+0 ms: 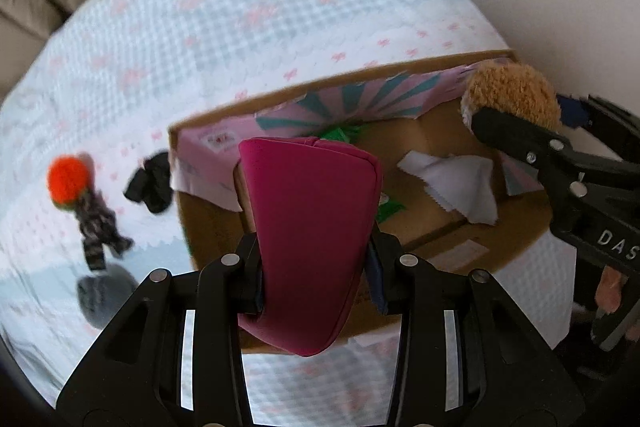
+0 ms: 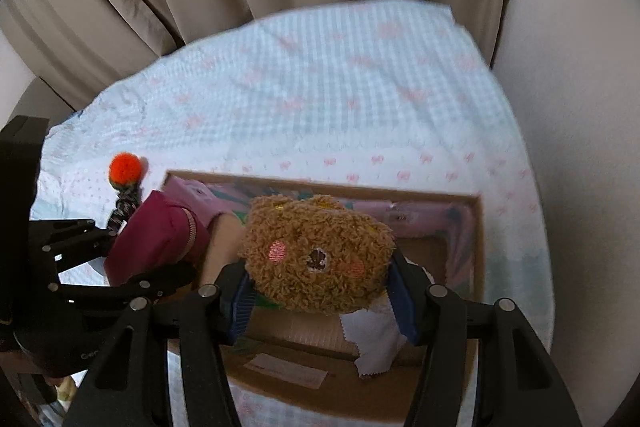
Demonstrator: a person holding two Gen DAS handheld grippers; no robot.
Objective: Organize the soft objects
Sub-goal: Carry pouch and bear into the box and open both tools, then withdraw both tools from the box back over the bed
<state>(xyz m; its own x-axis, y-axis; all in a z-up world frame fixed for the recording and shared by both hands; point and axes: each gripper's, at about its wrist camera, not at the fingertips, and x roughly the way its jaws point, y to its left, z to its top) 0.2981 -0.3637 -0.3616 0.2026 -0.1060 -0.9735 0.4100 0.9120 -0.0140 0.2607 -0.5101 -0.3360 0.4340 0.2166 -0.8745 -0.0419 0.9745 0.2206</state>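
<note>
Magenta pouch (image 1: 312, 227) between left gripper (image 1: 316, 267) pads

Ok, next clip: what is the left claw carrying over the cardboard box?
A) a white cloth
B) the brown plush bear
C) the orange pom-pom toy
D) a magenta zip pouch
D: the left claw is clamped on the magenta pouch above the box, while the brown plush bear sits in the right claw, the white cloth lies inside the box, and the orange pom-pom toy is out on the bedspread.
</note>
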